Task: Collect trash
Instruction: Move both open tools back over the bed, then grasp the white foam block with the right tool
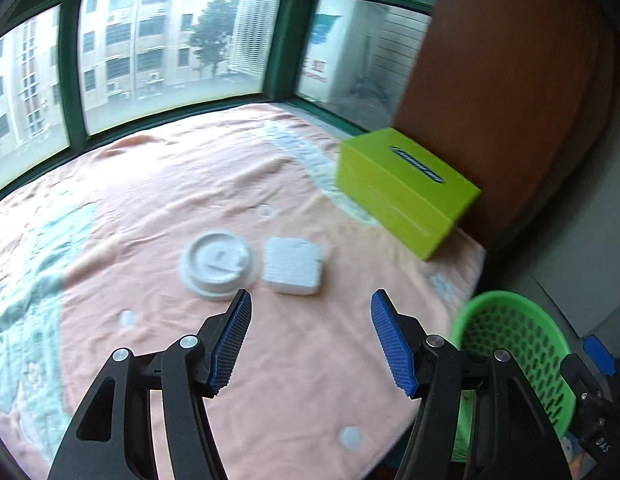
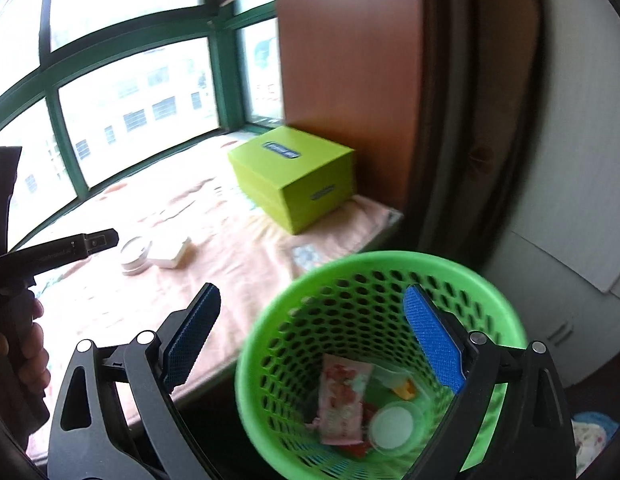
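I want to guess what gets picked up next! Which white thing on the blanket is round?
The cup lid is the round one, lying left of the square white packet; the packet has straight sides and corners.

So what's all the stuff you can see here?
Lid: one, white, round, on the blanket.
Square packet: one, white, right beside the lid.
Box: one, lime green, on the blanket by the wooden panel.
Blanket: one, peach with pale patterns, under the window.
Basket: one, green mesh, off the blanket's edge, with wrappers and a small round tub inside.
Left gripper: fingers apart, empty, facing the lid.
Right gripper: fingers apart, empty, at the basket.
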